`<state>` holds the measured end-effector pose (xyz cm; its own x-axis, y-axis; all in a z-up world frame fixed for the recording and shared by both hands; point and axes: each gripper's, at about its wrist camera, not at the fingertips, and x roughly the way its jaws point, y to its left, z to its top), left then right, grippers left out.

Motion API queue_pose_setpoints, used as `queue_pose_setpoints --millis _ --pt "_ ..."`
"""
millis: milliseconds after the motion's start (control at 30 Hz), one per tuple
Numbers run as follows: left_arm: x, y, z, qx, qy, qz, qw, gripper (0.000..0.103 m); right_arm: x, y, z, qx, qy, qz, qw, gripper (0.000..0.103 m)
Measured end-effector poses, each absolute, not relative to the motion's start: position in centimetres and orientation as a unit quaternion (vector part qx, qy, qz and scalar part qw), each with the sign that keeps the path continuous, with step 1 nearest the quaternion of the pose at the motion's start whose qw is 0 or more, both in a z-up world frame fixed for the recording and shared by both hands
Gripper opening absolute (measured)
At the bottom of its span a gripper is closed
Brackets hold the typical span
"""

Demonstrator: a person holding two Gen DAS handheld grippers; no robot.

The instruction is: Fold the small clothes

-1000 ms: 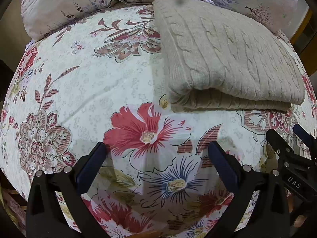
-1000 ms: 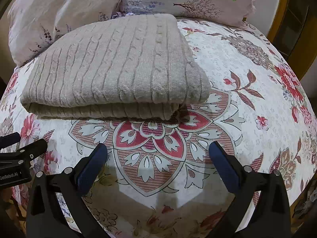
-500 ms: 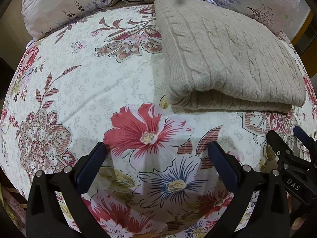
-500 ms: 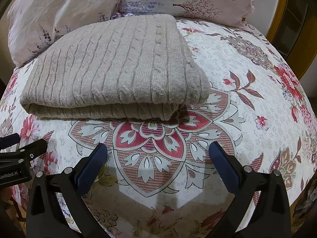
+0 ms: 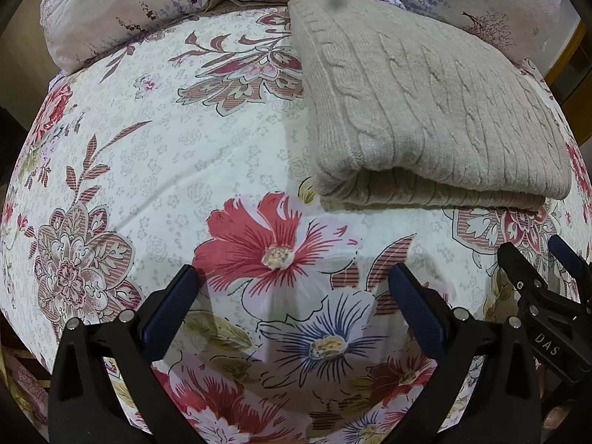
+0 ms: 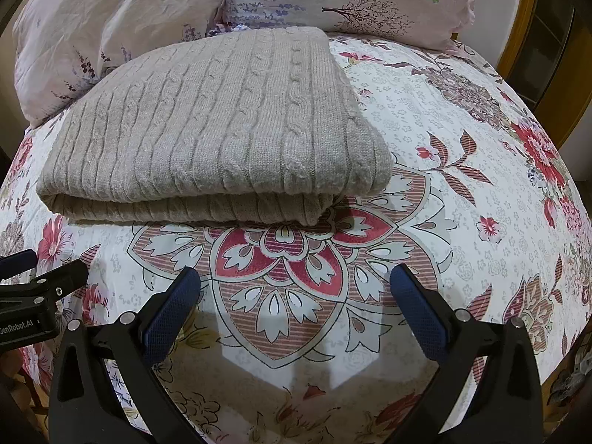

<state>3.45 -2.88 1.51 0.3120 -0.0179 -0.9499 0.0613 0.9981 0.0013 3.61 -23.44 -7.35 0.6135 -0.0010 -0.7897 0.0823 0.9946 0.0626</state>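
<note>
A beige cable-knit sweater (image 5: pixel 425 111) lies folded into a neat rectangle on the floral bedsheet (image 5: pixel 185 140), its folded edge facing me. It also shows in the right wrist view (image 6: pixel 222 140). My left gripper (image 5: pixel 294 288) is open and empty, hovering over the sheet in front and to the left of the sweater. My right gripper (image 6: pixel 294 288) is open and empty, just in front of the sweater's near edge. Each gripper shows at the edge of the other's view: the right one (image 5: pixel 544 277) and the left one (image 6: pixel 37 281).
Two pillows (image 6: pixel 148 11) lie against the head of the bed behind the sweater. A wooden frame (image 6: pixel 536 37) stands at the far right. The floral sheet (image 6: pixel 462 185) spreads to the right of the sweater.
Both grippers have drifted very slightly; the sweater has not moved and both grippers stay open.
</note>
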Motion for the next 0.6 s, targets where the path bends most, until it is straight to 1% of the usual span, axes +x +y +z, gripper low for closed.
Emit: queue_pose_setpoints --millis 600 --pt "4.1 -2.58 1.42 0.019 0.585 -0.024 0.81 0.101 3.61 -23.43 -7.34 0.047 0.439 -0.024 0.897 0.102"
